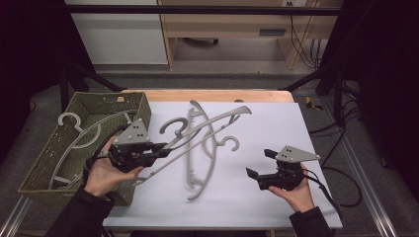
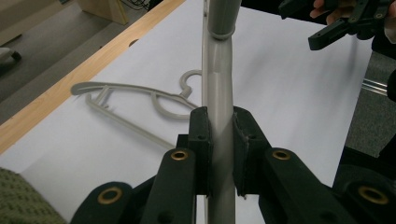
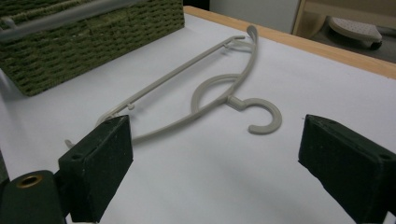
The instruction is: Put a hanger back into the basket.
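Left tongs (image 1: 165, 146) grip raised hanger (image 1: 207, 127) beside basket (image 1: 106, 101).

— What have you got in your left gripper (image 1: 160, 147)?

— A grey plastic hanger (image 1: 207, 127). Your jaws clamp its thin arm, and it tilts up off the white sheet, hook (image 1: 174, 127) toward the basket side, far end raised toward the table's back edge.

— And the second hanger (image 1: 210, 157)?

— Same grey plastic, lying flat on the sheet under the lifted one, its hook (image 1: 231, 143) pointing toward your right gripper (image 1: 258, 163), whose jaws stand wide with nothing between them.
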Tool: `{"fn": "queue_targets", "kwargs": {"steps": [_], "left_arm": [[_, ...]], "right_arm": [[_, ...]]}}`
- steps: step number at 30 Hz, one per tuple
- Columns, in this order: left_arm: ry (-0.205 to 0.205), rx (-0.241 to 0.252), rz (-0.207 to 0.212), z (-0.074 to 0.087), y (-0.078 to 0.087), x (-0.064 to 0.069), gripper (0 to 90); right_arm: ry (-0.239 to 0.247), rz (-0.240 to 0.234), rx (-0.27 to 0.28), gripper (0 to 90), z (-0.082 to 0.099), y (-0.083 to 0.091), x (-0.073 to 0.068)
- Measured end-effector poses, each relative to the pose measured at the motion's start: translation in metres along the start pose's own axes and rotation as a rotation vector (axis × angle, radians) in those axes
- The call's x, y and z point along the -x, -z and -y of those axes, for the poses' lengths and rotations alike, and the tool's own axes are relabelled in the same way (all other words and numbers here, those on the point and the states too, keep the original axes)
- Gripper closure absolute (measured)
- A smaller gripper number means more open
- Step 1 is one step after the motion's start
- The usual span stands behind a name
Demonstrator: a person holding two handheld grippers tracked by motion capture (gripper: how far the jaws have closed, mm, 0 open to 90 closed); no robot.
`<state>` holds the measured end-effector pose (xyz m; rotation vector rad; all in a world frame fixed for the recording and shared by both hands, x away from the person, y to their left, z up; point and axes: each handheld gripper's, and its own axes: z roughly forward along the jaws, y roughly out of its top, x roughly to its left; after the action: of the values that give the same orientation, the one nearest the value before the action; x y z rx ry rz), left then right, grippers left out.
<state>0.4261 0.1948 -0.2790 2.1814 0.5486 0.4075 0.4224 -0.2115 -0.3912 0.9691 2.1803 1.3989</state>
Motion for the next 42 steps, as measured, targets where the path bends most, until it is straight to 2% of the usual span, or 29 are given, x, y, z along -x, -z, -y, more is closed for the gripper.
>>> {"fn": "queue_targets", "kwargs": {"steps": [3, 4, 7, 12, 14, 17, 19, 20, 21, 23, 24, 25, 27, 30, 31, 36, 42], "left_arm": [[0.019, 0.01, 0.004, 0.0, 0.005, -0.006, 79.4], [0.034, 0.021, 0.02, -0.001, 0.01, -0.011, 79.5], [0.047, 0.034, 0.029, -0.001, 0.015, -0.015, 79.5], [0.048, 0.046, 0.01, -0.009, 0.026, -0.015, 79.5], [0.032, 0.036, -0.005, -0.011, 0.031, -0.015, 79.5], [0.038, 0.04, -0.013, -0.012, 0.039, -0.021, 79.5], [0.049, 0.036, -0.033, -0.009, 0.046, -0.029, 79.5], [0.057, 0.029, -0.049, -0.006, 0.05, -0.034, 79.5], [0.057, 0.029, -0.049, -0.006, 0.05, -0.034, 79.5], [0.063, 0.02, -0.059, -0.001, 0.054, -0.042, 79.4], [0.075, 0.014, -0.067, 0.005, 0.058, -0.05, 79.4], [0.075, 0.014, -0.067, 0.005, 0.058, -0.05, 79.4], [0.083, 0.004, -0.077, 0.011, 0.063, -0.058, 79.4], [0.112, 0.003, -0.101, 0.025, 0.073, -0.073, 79.4], [0.112, 0.003, -0.101, 0.025, 0.073, -0.073, 79.4], [0.138, -0.015, -0.138, 0.04, 0.085, -0.092, 79.4], [0.168, -0.015, -0.16, 0.058, 0.097, -0.112, 79.4]], "right_arm": [[0.0, 0.011, -0.001, 10.9, 0.002, 0.0, 0.001], [-0.001, 0.009, -0.008, 10.9, 0.003, -0.001, 0.002], [-0.001, 0.01, -0.018, 10.8, 0.005, -0.002, 0.002], [-0.003, 0.014, -0.025, 10.8, 0.006, -0.002, 0.003], [-0.004, 0.013, -0.027, 10.8, 0.006, -0.002, 0.003], [-0.001, 0.014, -0.028, 10.4, 0.006, -0.002, 0.003], [-0.002, 0.012, -0.029, 10.3, 0.006, -0.002, 0.003], [-0.001, 0.012, -0.028, 10.3, 0.006, -0.002, 0.003], [-0.001, 0.012, -0.028, 10.3, 0.006, -0.002, 0.003], [0.005, 0.011, -0.03, 10.3, 0.007, -0.003, 0.004], [-0.001, 0.008, -0.032, 10.2, 0.007, -0.003, 0.003], [-0.001, 0.008, -0.032, 10.2, 0.007, -0.003, 0.003], [-0.004, 0.009, -0.035, 10.2, 0.007, -0.003, 0.003], [0.0, 0.011, -0.039, 10.1, 0.007, -0.004, 0.003], [0.0, 0.011, -0.039, 10.1, 0.007, -0.004, 0.003], [0.001, 0.007, -0.042, 10.2, 0.007, -0.005, 0.003], [0.0, 0.008, -0.042, 10.1, 0.007, -0.005, 0.003]]}}
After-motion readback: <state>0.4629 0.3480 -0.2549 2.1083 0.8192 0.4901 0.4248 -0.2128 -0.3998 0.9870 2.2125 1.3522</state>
